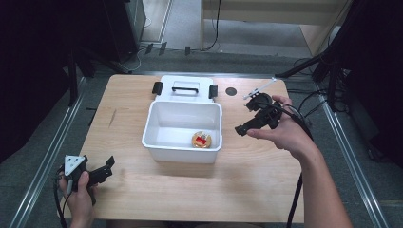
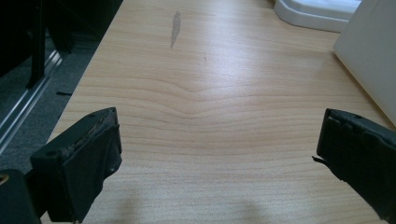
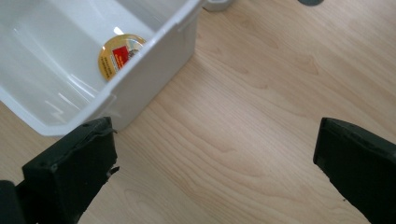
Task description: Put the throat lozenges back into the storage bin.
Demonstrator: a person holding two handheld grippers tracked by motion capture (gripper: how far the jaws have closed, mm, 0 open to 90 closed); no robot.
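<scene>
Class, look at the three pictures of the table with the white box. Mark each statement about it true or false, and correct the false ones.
1. The round gold and red item lies inside the white box. True.
2. The right tool holds the round item. False: its jaws stand wide apart with nothing between them, over bare table beside the box.
3. The box's lid is shut. False: it is swung open behind the box.
4. The left tool is open, near the table's front left corner. True.
5. The box stands on a wooden table. True.
</scene>
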